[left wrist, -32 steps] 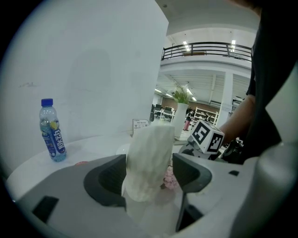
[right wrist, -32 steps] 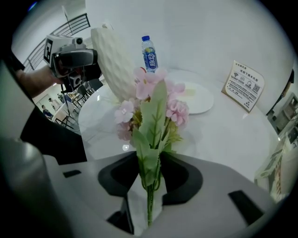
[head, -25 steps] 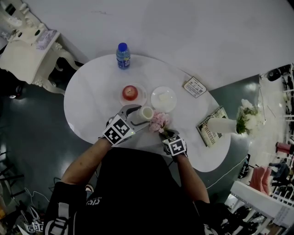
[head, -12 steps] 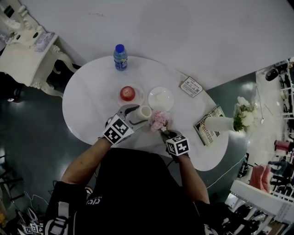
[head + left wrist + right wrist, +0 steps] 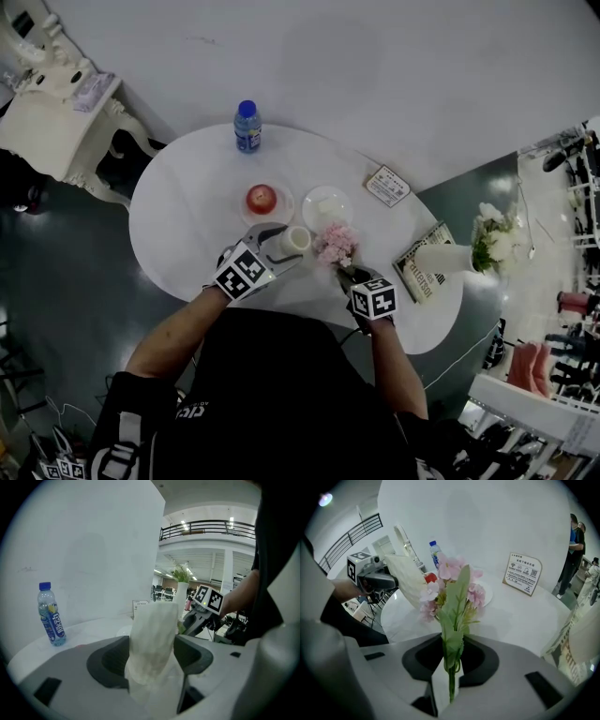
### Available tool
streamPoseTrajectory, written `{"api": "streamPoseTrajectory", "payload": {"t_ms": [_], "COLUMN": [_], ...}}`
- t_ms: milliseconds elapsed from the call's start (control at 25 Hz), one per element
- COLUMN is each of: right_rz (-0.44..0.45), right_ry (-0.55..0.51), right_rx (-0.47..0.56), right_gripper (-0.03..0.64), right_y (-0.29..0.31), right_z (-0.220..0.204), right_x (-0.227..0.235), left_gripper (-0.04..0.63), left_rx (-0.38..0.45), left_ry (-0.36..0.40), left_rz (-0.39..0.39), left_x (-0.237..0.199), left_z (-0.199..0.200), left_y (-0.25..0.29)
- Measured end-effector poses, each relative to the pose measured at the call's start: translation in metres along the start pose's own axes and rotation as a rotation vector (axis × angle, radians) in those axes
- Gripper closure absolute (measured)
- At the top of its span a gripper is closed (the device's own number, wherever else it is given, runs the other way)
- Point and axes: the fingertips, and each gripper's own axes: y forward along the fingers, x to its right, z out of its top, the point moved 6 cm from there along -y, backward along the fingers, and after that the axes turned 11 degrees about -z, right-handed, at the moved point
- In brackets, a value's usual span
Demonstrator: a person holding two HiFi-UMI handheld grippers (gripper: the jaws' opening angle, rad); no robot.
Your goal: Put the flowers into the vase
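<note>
We see a white oval counter (image 5: 187, 234) on a dark floor (image 5: 66, 281), with a broad white wall (image 5: 375, 75) behind it and a carved white side table (image 5: 47, 112) off to the left. The left gripper view shows a railed balcony (image 5: 206, 527) high in the room. On the counter sit a blue-capped bottle (image 5: 247, 127), a red apple (image 5: 262, 198) on a small plate (image 5: 286, 206), an empty plate (image 5: 323, 199), a sign card (image 5: 387, 186), a book (image 5: 427, 274) and a far jar (image 5: 450, 258) of white blooms (image 5: 497, 239). The vase (image 5: 297, 239) is in the left gripper (image 5: 281, 246), whose fingers (image 5: 110, 660) are clenched on its cream body. It leans rather than standing plumb, with its long axis running away from the gripper toward the plates. The flowers (image 5: 335, 244) are just beside it, near the empty plate. Their green stem rises straight out of the right gripper (image 5: 345, 272) and the pink heads point away from it toward the counter's middle. That gripper's fingers (image 5: 487, 660) have just been closing and now grasp the stem low down. Both bare forearms reach forward from a black-clad torso (image 5: 281, 394). The left forearm (image 5: 178, 333) angles in toward the centre, and the right forearm (image 5: 389, 356) runs nearly straight ahead, with its gripper tipped steeply down.
</note>
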Motion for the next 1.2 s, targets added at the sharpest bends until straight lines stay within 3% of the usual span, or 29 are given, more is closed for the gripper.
{"api": "streamPoseTrajectory", "payload": {"t_ms": [640, 960, 1200], "right_rz": [-0.01, 0.025, 0.054], "right_ry": [0.024, 0.029, 0.026], "right_rx": [0.198, 0.334, 0.372], "right_gripper": [0.52, 0.52, 0.52], "right_y": [-0.035, -0.061, -0.065], "right_z": [0.072, 0.114, 0.129], "right_x": [0.008, -0.002, -0.007], "left_gripper": [0.295, 0.295, 0.295], "left_rx": [0.012, 0.03, 0.028], "left_ry": [0.011, 0.015, 0.018], "left_rz": [-0.004, -0.002, 0.001], "left_x": [0.002, 0.002, 0.001], "left_z": [-0.001, -0.002, -0.001], "left_y": [-0.001, -0.001, 0.0]}}
